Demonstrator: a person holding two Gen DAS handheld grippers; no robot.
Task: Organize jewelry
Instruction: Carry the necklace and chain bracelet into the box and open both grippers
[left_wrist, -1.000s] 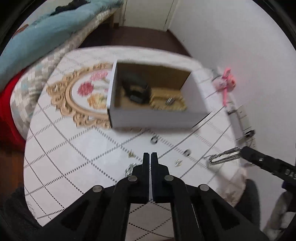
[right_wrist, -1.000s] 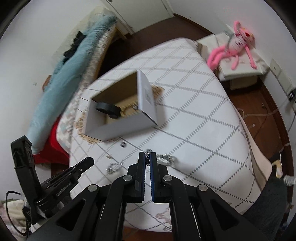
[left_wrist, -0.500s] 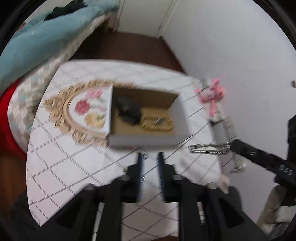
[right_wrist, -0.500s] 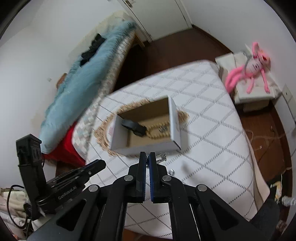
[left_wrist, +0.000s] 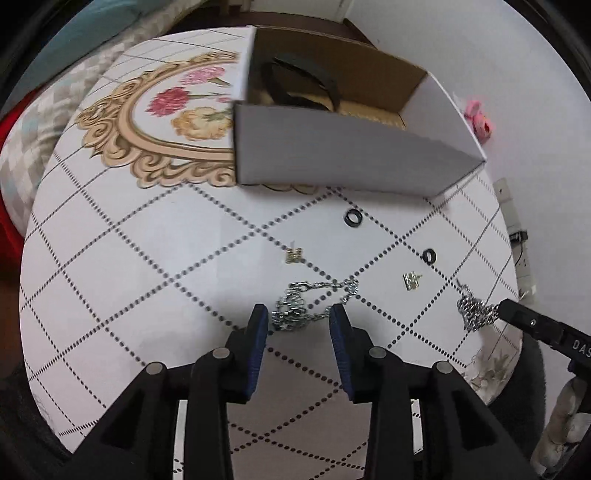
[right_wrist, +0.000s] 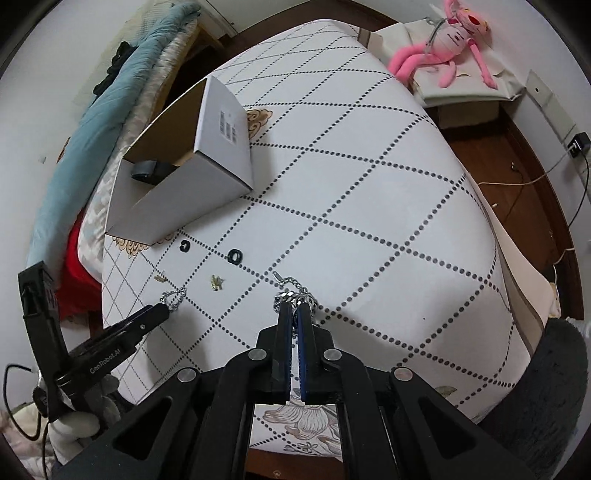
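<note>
Patterned tablecloth (left_wrist: 110, 258), box (left_wrist: 332, 155) with black band (left_wrist: 299, 81) (left tongs (left_wrist: 299, 325) spread, right tongs (right_wrist: 294, 314) pinching chain (right_wrist: 295, 295)).

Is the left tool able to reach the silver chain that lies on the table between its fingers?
Probably yes. The left tool is open, and the silver chain lies loose on the white table between its fingertips, with nothing in the way.

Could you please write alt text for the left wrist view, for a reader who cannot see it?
The open left gripper hovers with its fingers either side of a heaped silver chain on a white table. Beyond lie two black rings, two small gold pieces and an open white box. At right, the right gripper holds a second chain.
</note>
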